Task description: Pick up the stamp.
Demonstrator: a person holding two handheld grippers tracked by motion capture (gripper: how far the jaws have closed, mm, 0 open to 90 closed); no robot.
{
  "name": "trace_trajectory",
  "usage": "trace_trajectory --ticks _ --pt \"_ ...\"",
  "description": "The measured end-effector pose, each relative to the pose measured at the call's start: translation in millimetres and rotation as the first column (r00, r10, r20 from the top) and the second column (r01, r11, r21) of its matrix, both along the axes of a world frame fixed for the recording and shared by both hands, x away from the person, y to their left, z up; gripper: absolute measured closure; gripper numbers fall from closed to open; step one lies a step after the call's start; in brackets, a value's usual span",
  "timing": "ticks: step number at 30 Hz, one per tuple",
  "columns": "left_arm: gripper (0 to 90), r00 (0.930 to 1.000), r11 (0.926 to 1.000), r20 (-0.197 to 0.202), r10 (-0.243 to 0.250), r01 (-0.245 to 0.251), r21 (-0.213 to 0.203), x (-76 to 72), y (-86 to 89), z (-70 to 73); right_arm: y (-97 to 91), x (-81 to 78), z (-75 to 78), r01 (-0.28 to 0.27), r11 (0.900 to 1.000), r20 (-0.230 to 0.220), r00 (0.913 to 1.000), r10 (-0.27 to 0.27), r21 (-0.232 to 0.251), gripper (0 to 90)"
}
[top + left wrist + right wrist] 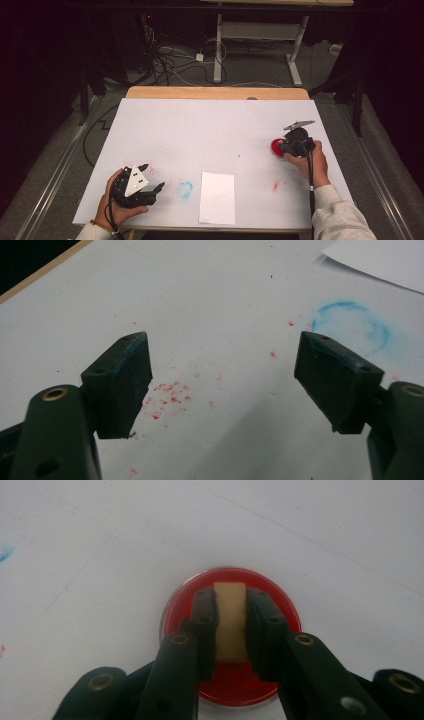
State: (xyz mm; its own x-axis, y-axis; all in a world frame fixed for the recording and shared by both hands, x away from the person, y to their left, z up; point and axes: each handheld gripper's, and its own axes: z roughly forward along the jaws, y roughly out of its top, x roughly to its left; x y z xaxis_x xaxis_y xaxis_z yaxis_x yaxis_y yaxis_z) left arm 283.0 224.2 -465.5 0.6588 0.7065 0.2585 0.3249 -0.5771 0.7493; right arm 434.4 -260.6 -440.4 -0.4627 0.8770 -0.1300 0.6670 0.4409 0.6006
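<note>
I see a matt white tabletop (pixel 210 130) with a bare wood edge, a smooth paper sheet (pixel 217 198), a glossy red dish (pixel 231 685) (clear plastic rim) and a pale wooden block (pixel 230 625).

Looks like a lab or recording studio rather than a home. Dark all round, black curtains or walls at the sides. Grey carpeted floor (pixel 60 145) strewn with tangled cables (pixel 165 62) and a white plug block (pixel 199 57). Bare white-legged desk frame (pixel 260 37) standing behind. Work table (pixel 215 93) with a wooden edge, covered by a white sheet (pixel 210 125) stained with red and blue paint marks. Metal rails (pixel 47 185) running along both sides of the floor.
</note>
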Motion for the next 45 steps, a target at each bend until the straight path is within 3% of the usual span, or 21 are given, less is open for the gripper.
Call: trace_trajectory --ticks 13,21,35,45 --pt "22.2 1.0 1.0 -0.003 -0.004 0.004 0.001 0.1 0.1 -0.2 -2.3 -2.7 0.8 -0.021 0.9998 0.025 0.9995 0.021 -0.001 76.6" --pt "22.2 1.0 1.0 -0.008 0.005 -0.005 -0.008 1.8 3.3 -1.3 -5.5 -10.5 24.9 -0.053 0.9977 0.086 0.995 0.05 0.041 76.6" --pt "21.9 0.9997 0.9999 -0.019 -0.013 0.013 -0.009 8.8 2.2 -4.3 -12.3 -29.2 58.0 -0.084 0.9942 0.167 0.9834 0.072 0.067 76.5" --pt "21.8 0.9996 0.9998 -0.021 -0.02 0.02 -0.004 7.9 1.8 -4.4 -13.2 -35.0 63.8 -0.097 0.9926 0.183 0.9796 0.082 0.073 76.5"
